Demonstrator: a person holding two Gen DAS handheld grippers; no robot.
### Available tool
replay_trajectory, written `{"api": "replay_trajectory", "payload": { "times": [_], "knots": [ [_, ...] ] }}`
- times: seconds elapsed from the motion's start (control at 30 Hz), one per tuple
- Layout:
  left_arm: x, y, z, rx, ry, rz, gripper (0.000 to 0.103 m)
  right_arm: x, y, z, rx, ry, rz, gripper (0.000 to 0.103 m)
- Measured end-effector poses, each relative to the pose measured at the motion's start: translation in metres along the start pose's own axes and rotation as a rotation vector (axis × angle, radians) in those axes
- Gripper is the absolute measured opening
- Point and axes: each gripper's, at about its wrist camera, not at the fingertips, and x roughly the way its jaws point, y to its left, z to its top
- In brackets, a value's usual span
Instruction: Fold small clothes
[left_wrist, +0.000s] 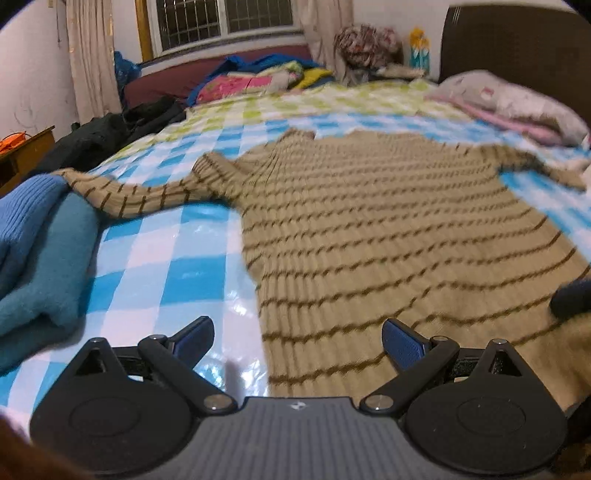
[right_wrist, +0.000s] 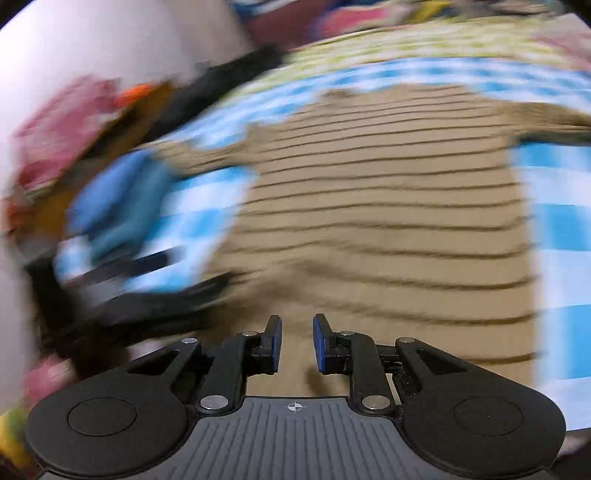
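Note:
A tan sweater with dark stripes (left_wrist: 388, 229) lies spread flat on the blue-and-white checked bed cover (left_wrist: 166, 266), sleeves out to both sides. My left gripper (left_wrist: 297, 338) is wide open and empty just above the sweater's near left hem. In the right wrist view, which is motion-blurred, the same sweater (right_wrist: 388, 221) fills the middle. My right gripper (right_wrist: 297, 343) hovers over its near edge with the jaws a small gap apart and nothing between them. A dark shape (left_wrist: 570, 297) at the right edge of the left wrist view may be the right gripper.
Folded blue and teal knitwear (left_wrist: 40, 251) is stacked at the left, touching the sweater's left sleeve. A pillow (left_wrist: 517, 99) and pink bedding lie far right. Dark clothes (left_wrist: 110, 136) and colourful blankets (left_wrist: 258, 77) sit at the bed's far side by the window.

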Motion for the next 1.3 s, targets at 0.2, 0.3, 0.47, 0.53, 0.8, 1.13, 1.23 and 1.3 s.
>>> {"api": "replay_trajectory", "payload": {
  "times": [0.2, 0.3, 0.47, 0.53, 0.8, 1.13, 1.23, 1.3],
  "knots": [
    [0.0, 0.009, -0.014, -0.034, 0.071, 0.043, 0.103, 0.01, -0.033, -0.017, 0.128, 0.006, -0.074, 0.018],
    [-0.003, 0.007, -0.013, -0.036, 0.084, 0.071, 0.103, 0.008, -0.035, -0.019, 0.135, -0.01, -0.072, 0.018],
    [-0.009, -0.015, 0.008, 0.06, 0.011, 0.126, 0.103, -0.008, -0.044, -0.009, 0.166, -0.096, -0.038, 0.02],
    [-0.01, -0.029, 0.022, 0.111, -0.04, 0.124, 0.103, -0.015, -0.057, -0.001, 0.217, -0.145, -0.025, 0.02],
    [0.02, -0.079, 0.08, 0.198, -0.098, 0.045, 0.103, -0.019, -0.131, 0.03, 0.422, -0.281, -0.077, 0.02],
    [0.09, -0.133, 0.113, 0.266, -0.053, 0.051, 0.103, 0.0, -0.249, 0.067, 0.665, -0.373, -0.158, 0.02],
    [0.103, -0.146, 0.112, 0.291, -0.037, 0.044, 0.103, 0.011, -0.284, 0.075, 0.752, -0.402, -0.15, 0.02],
    [0.11, -0.154, 0.111, 0.31, -0.032, 0.045, 0.103, 0.019, -0.302, 0.082, 0.787, -0.417, -0.142, 0.02]
  ]
}}
